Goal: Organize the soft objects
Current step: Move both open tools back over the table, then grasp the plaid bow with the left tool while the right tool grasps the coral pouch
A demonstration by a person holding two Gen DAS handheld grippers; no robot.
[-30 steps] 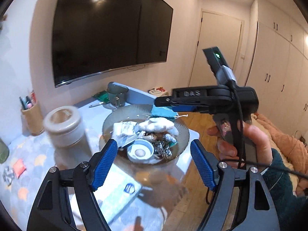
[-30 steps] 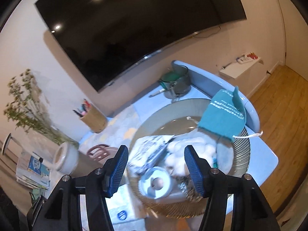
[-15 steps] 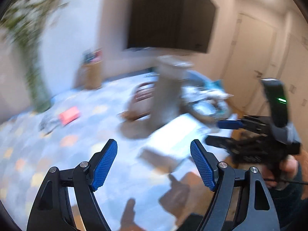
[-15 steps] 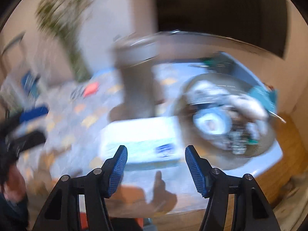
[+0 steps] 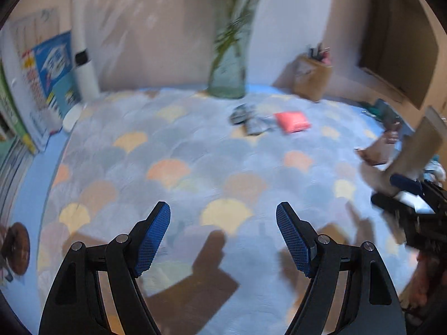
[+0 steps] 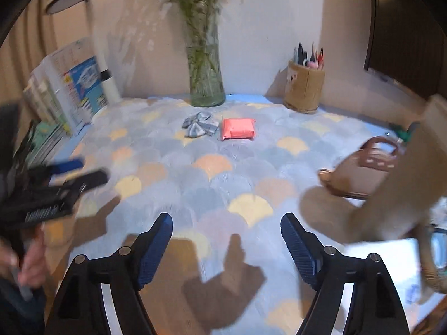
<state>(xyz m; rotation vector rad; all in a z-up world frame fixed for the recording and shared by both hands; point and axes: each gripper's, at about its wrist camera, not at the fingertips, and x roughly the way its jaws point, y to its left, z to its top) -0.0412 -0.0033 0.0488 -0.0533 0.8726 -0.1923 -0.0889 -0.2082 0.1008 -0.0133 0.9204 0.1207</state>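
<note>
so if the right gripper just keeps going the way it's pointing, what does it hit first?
Probably just the patterned tablecloth: the right gripper, jaws opening and empty, points steeply down at bare cloth. The pink pouch and grey bow lie farther ahead; depth is uncertain.

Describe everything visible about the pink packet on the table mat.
The pink packet is a small, flat, roughly rectangular pouch, coral-pink with a slight sheen, looking soft and puffy. It lies flat on the scallop-patterned mat, just right of the grey checked bow, apparently not touching it, in front of the glass vase. No gripper touches it.
</note>
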